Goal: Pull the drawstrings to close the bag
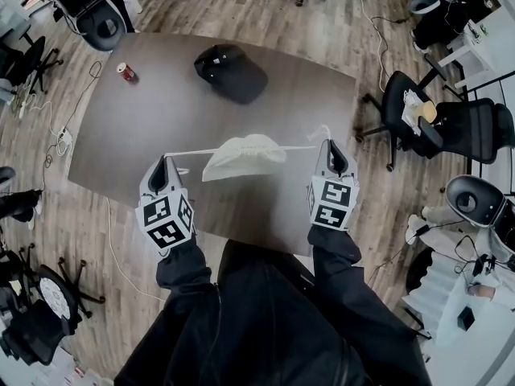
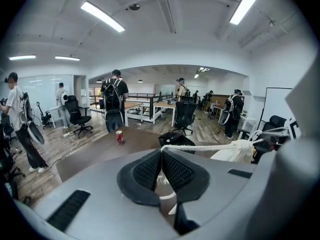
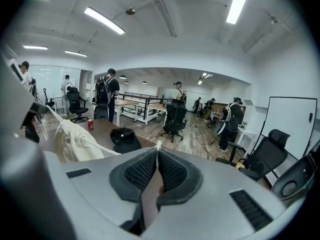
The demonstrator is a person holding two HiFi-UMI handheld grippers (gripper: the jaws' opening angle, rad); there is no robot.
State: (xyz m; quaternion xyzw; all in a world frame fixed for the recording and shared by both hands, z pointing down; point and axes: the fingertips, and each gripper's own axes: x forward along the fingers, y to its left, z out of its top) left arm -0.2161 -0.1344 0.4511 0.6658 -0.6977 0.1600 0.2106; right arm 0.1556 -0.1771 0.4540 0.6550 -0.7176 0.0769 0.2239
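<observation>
A cream drawstring bag (image 1: 241, 156) hangs bunched over the dark table (image 1: 161, 79), between my two grippers. My left gripper (image 1: 165, 162) is shut on the left drawstring (image 2: 200, 147), a white cord running taut from its jaws to the gathered bag mouth (image 2: 240, 147). My right gripper (image 1: 329, 145) is shut on the right drawstring (image 3: 92, 143), which runs from the bag (image 3: 72, 141) across to its jaws, with the cord's end showing between the pads. Both cords stretch almost level.
A black cap (image 1: 231, 72) lies at the far middle of the table, and a red can (image 1: 126, 71) stands near its far left corner. Office chairs (image 1: 434, 123) stand to the right. Several people stand in the room behind.
</observation>
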